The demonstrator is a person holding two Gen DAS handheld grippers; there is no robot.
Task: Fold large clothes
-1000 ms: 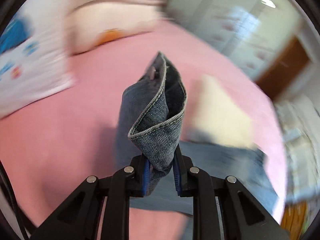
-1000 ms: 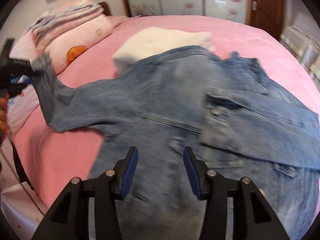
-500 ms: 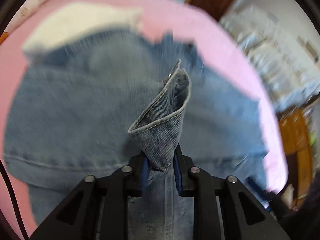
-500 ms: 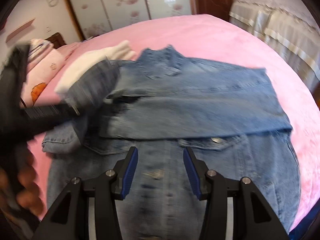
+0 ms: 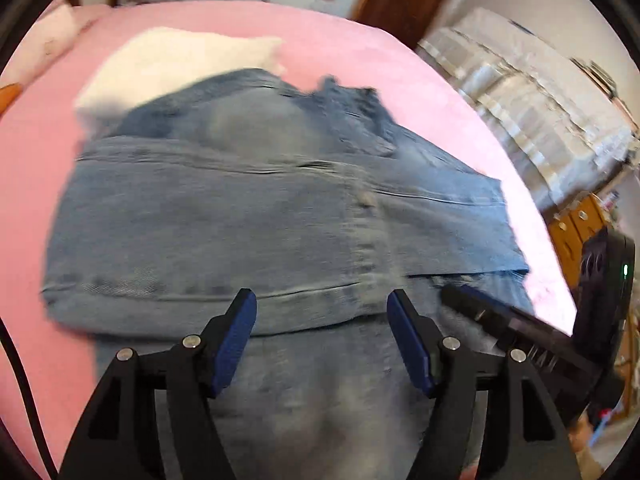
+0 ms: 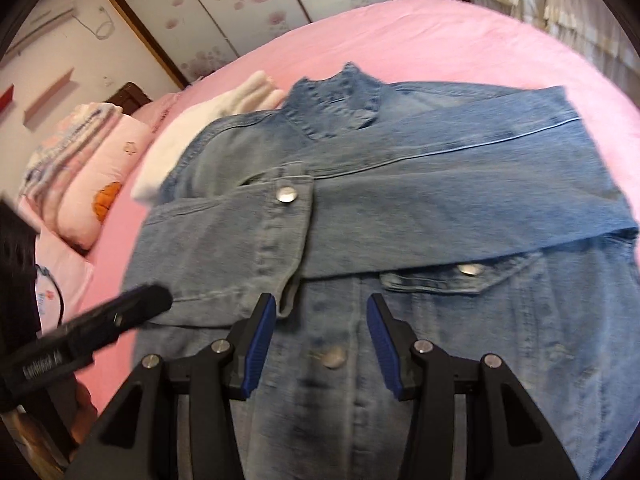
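Note:
A blue denim jacket point(image 6: 420, 200) lies front up on the pink bed point(image 6: 460, 36), both sleeves folded across its chest. The left sleeve's cuff point(image 6: 294, 216) with a metal button lies on top of the other sleeve. The jacket also fills the left wrist view point(image 5: 248, 216). My left gripper point(image 5: 322, 328) is open and empty, just above the folded sleeve. My right gripper point(image 6: 322, 328) is open and empty above the jacket's button placket. The left gripper's finger shows in the right wrist view point(image 6: 120, 316); the right gripper's body shows in the left wrist view point(image 5: 540, 332).
A white folded garment point(image 6: 208, 124) lies partly under the jacket's shoulder. Pink pillows point(image 6: 96, 184) are stacked at the bed's head on the left. A wardrobe with flowered doors point(image 6: 240, 12) stands behind the bed. A covered sofa point(image 5: 532, 108) stands to the right.
My left gripper carried the sleeve cuff across the jacket, laid it over the chest and opened, letting it go. My right gripper stayed open above the jacket's front.

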